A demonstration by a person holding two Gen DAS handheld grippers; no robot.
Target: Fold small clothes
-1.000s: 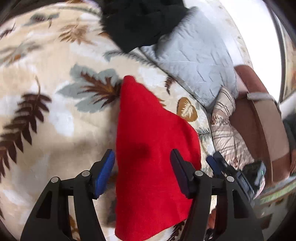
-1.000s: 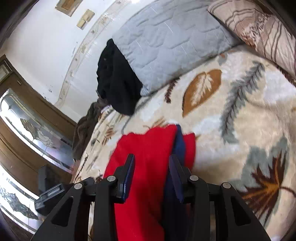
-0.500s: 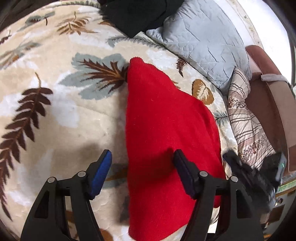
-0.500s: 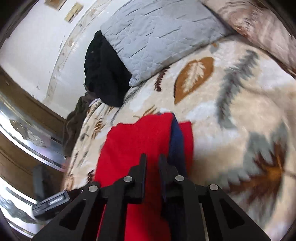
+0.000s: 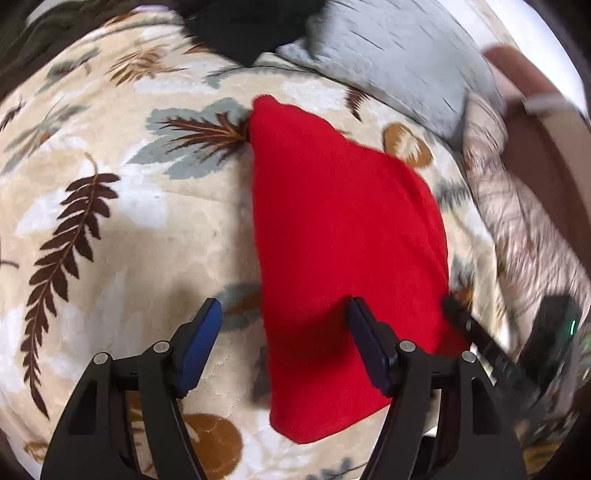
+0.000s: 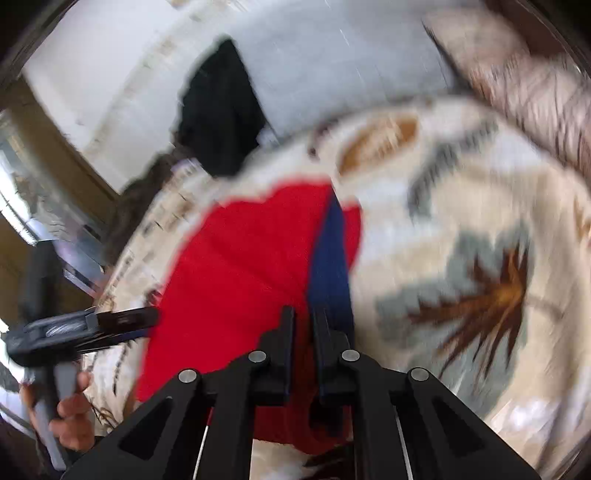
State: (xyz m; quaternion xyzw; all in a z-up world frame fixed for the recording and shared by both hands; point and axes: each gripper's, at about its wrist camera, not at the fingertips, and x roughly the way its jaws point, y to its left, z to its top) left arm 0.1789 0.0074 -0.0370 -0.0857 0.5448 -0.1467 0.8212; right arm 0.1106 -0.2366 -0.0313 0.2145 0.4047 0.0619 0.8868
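1. Lying flat on a cream blanket (image 5: 155,240) printed with brown and grey-blue leaves is a bright red garment (image 5: 343,236), folded into a long, roughly triangular shape; this garment is the landmark for everything below
2. Over the near end of the red garment hangs the left gripper (image 5: 284,336), its jaws wide and opening; one blue-padded finger is above the blanket just beside the garment's edge, the other is above the red cloth, and the pads press on nothing
3. At the opposite long edge of the red garment is the right gripper (image 6: 303,325), its jaws almost together and closing; red cloth and a dark blue band (image 6: 330,254) lie at its fingertips, but the blurred right wrist view does not show whether the pads pinch the cloth
4. The dark blue band runs lengthwise along the red garment, close to its edge, with a strip of red showing on the far side of it
5. Beyond the far tip of the red garment rests a grey quilted pillow (image 5: 399,59), with a black piece of clothing (image 5: 243,26) just beside it
6. To one side of the red garment lies a striped, patterned cushion (image 5: 517,214), near but apart from it
7. In the right wrist view, a person's hand (image 6: 70,410) grips the handle of the left gripper, across the red garment from the right one
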